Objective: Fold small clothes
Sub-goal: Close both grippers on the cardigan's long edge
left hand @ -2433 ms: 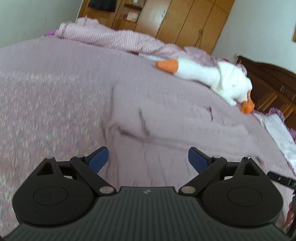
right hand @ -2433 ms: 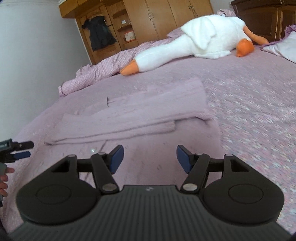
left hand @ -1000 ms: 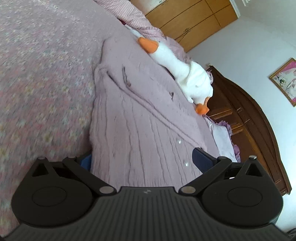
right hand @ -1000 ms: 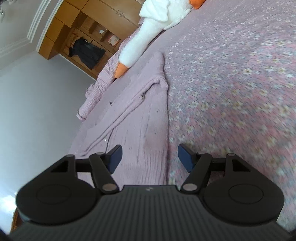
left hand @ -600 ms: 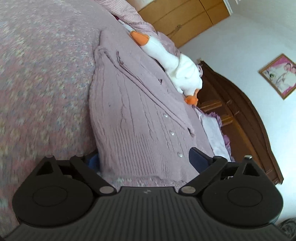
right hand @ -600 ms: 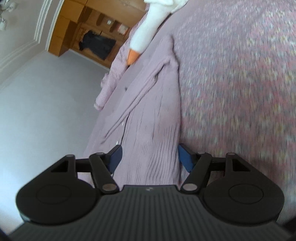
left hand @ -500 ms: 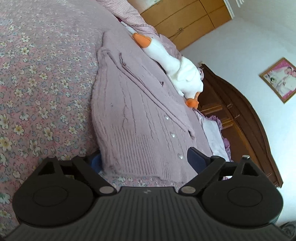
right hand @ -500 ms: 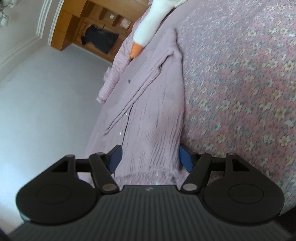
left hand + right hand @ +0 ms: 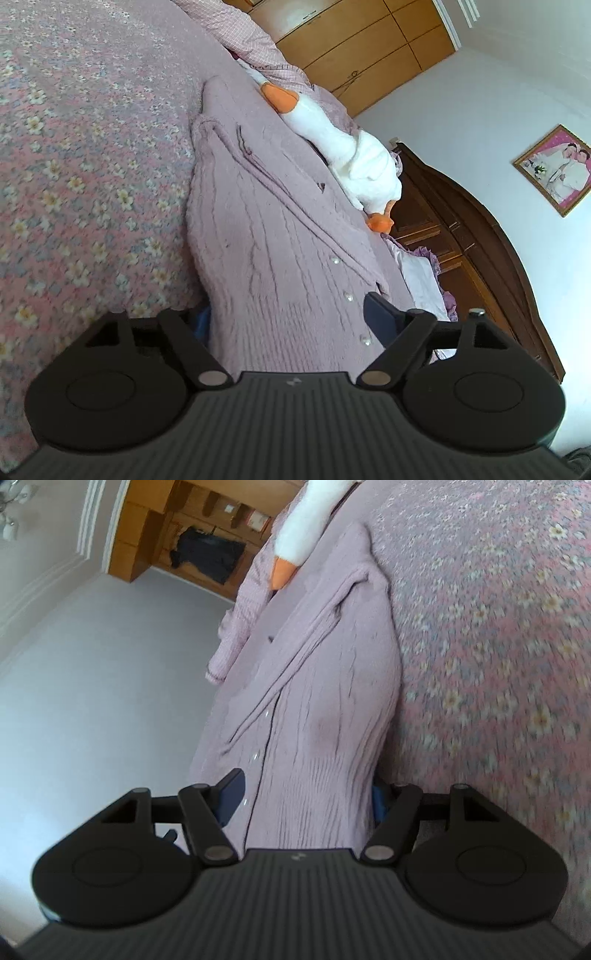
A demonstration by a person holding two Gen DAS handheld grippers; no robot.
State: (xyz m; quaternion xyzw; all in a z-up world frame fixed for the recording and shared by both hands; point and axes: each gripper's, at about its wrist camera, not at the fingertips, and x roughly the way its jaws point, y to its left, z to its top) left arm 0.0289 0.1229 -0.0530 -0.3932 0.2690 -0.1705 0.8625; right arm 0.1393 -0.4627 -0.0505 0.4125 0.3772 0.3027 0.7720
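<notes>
Here both hand-held grippers straddle the cardigan (image 9: 280,258) hem, bedspread (image 9: 74,166) alongside.

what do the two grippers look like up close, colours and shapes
Both match. The left gripper and right gripper each have a matte black ribbed body with a small pale logo, two round black discs at the sides, angled black linkage arms with silver pivot pins, and dark blue finger pads. No cables or sleeves are visible.

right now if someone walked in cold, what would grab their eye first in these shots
The lilac knitted cardigan fills the middle of both views, its hem running between the fingers of the left gripper and right gripper. Beyond it, a white plush goose with orange feet lies on the flowered bedspread.
</notes>
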